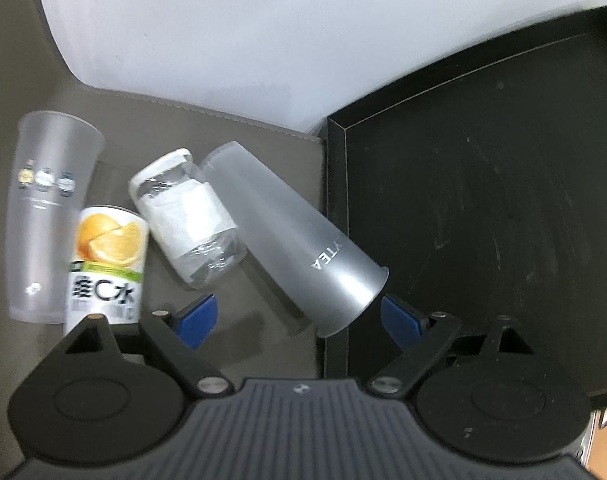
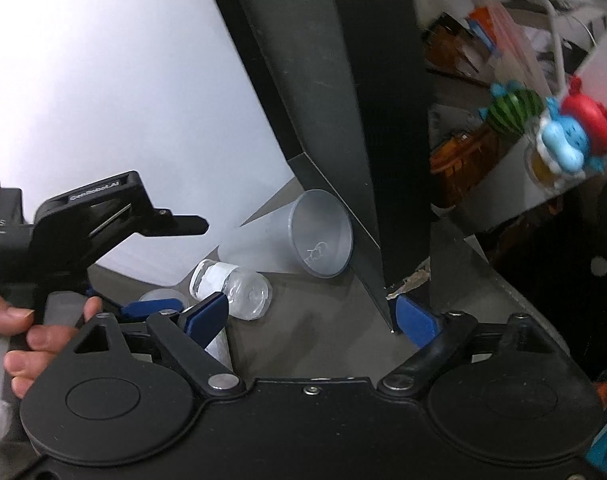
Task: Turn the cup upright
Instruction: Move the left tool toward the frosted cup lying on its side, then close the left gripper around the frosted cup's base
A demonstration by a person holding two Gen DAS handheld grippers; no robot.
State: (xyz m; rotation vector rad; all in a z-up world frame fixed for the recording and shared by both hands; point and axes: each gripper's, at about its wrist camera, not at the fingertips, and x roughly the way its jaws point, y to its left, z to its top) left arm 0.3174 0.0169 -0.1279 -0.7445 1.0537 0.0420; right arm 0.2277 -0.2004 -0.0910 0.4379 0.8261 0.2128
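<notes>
A frosted plastic cup [image 1: 295,236] lies on its side on the grey mat, its rim toward me and against the black box; it also shows in the right wrist view [image 2: 303,240], mouth facing the camera. My left gripper [image 1: 299,320] is open, its blue pads either side of the cup's rim, not touching it. My right gripper [image 2: 311,316] is open and empty, a short way in front of the cup's mouth. The left gripper's body [image 2: 103,216], held by a hand, shows at the left of the right wrist view.
A clear bottle with a white label [image 1: 187,216] lies beside the cup. An orange drink can [image 1: 107,264] and a second frosted cup [image 1: 43,216] stand at left. A black box [image 1: 483,200] is at right. Toys [image 2: 559,132] sit on a shelf.
</notes>
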